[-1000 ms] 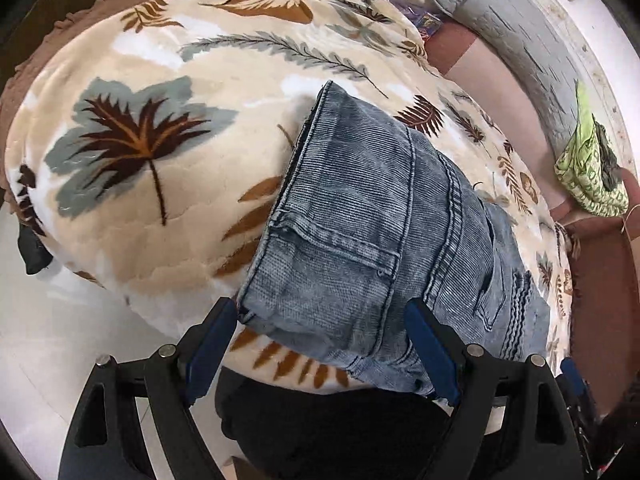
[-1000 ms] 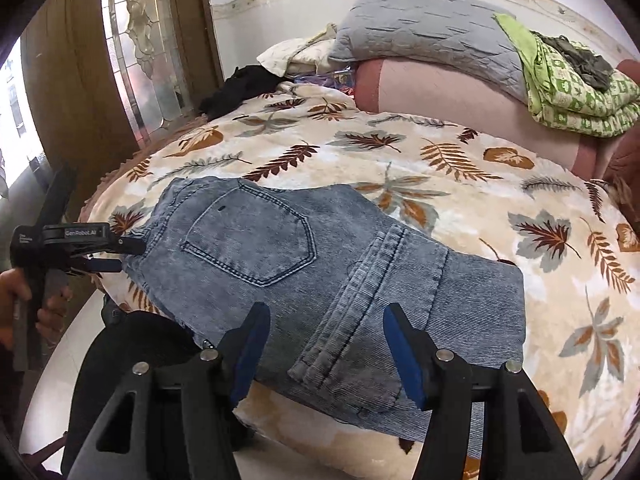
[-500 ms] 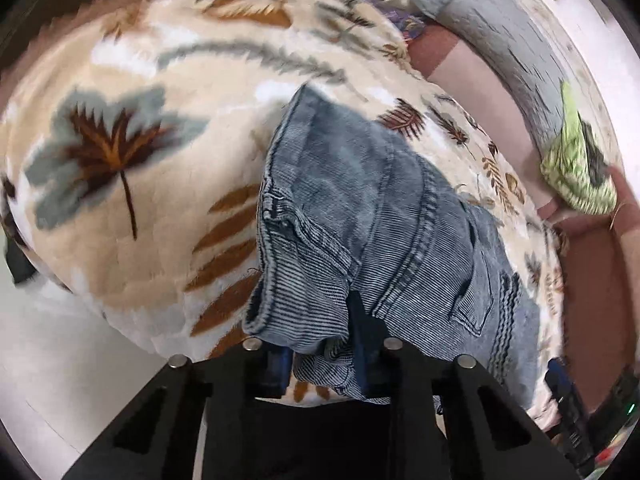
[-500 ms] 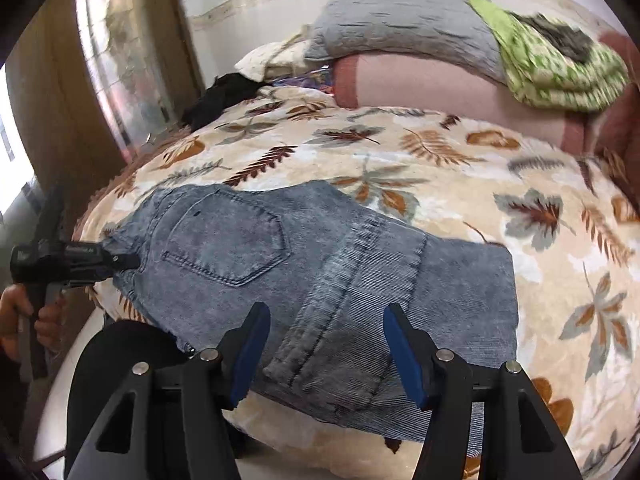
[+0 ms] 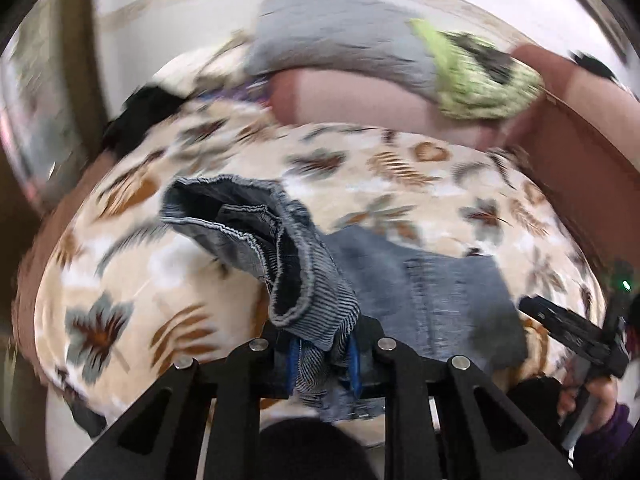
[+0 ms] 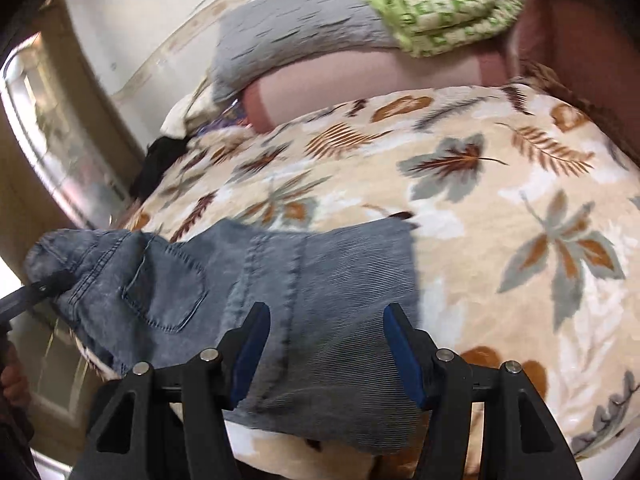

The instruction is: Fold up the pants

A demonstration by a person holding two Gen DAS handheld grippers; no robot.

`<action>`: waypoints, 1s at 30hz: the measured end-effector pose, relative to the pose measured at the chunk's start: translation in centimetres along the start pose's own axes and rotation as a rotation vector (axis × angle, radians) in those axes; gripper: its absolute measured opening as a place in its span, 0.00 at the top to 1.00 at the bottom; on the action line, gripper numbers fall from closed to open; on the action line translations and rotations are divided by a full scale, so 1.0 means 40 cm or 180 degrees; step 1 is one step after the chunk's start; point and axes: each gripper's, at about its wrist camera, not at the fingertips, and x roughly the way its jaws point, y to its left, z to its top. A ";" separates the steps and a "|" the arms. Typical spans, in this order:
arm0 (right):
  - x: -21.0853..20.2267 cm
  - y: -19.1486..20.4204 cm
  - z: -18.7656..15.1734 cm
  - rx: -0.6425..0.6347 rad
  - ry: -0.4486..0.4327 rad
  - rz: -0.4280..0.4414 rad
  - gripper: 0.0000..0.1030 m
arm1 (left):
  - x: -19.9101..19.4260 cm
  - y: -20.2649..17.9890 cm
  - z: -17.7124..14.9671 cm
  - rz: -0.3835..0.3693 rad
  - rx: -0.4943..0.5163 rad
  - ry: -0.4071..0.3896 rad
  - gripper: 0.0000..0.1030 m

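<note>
Pants at near edge of bed | left claw clamped on lifted waistband, view blurred | right claw wide open over folded legs, empty | advice: carry waistband across, probably keeping edges aligned

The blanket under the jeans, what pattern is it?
Cream blanket printed with brown and grey-blue leaves, clearest in the right wrist view.
</note>
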 end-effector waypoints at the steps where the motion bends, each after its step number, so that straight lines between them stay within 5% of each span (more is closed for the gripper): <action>1: -0.007 -0.019 0.003 0.0076 -0.0018 0.0009 0.39 | -0.004 -0.040 0.010 -0.0048 0.0119 -0.0010 0.81; 10: -0.086 -0.214 0.015 0.0595 -0.0273 -0.0201 0.39 | 0.060 -0.396 0.007 -0.0603 0.1030 0.0171 0.82; 18: -0.111 -0.320 -0.007 0.0869 -0.0199 -0.0288 0.39 | 0.271 -0.566 -0.093 -0.0746 0.1170 0.0813 0.74; 20: -0.113 -0.321 -0.009 0.0817 -0.0175 -0.0308 0.39 | 0.239 -0.558 -0.091 -0.0932 0.1151 0.0759 0.54; 25: -0.096 -0.303 -0.006 0.0844 -0.0108 -0.0168 0.39 | 0.078 -0.512 -0.050 -0.1392 0.1253 0.0210 0.40; 27: -0.092 -0.271 0.004 0.0777 -0.0086 -0.0074 0.39 | 0.037 -0.471 -0.037 -0.1193 0.1253 0.0029 0.31; 30: -0.079 -0.194 0.034 0.0498 -0.0070 -0.0005 0.39 | 0.040 -0.391 -0.024 -0.0597 0.1247 -0.0106 0.31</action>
